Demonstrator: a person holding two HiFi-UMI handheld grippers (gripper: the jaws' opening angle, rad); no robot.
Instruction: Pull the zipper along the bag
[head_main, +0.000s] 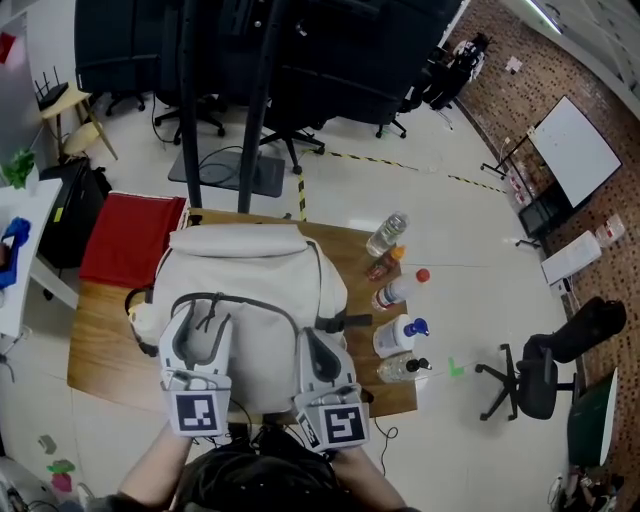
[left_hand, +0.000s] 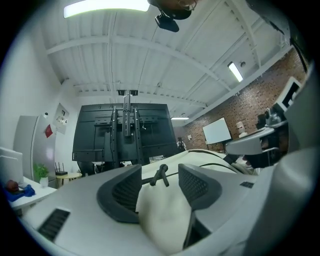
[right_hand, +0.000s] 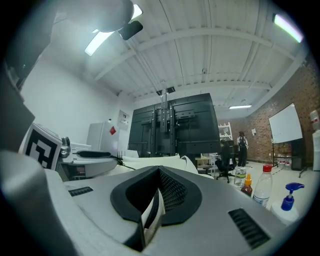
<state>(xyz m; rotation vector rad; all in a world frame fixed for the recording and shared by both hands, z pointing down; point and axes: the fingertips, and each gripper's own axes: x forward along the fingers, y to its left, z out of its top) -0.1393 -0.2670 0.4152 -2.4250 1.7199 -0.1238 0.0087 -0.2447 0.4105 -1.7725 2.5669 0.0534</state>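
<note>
On the bag (head_main: 250, 265), left tool (head_main: 203, 325) gapes around the zipper pull (left_hand: 161, 174); right tool (right_hand: 159, 176) pinches fabric (right_hand: 151, 215).

office workspace (swivel chairs (head_main: 535, 380), whiteboard (head_main: 575, 150))

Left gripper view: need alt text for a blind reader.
The left gripper, jaws open, straddles a bulge of the cream bag, with the dark zipper pull standing ahead between the jaw tips. Behind are a black screen stand, white ceiling and brick wall.
</note>
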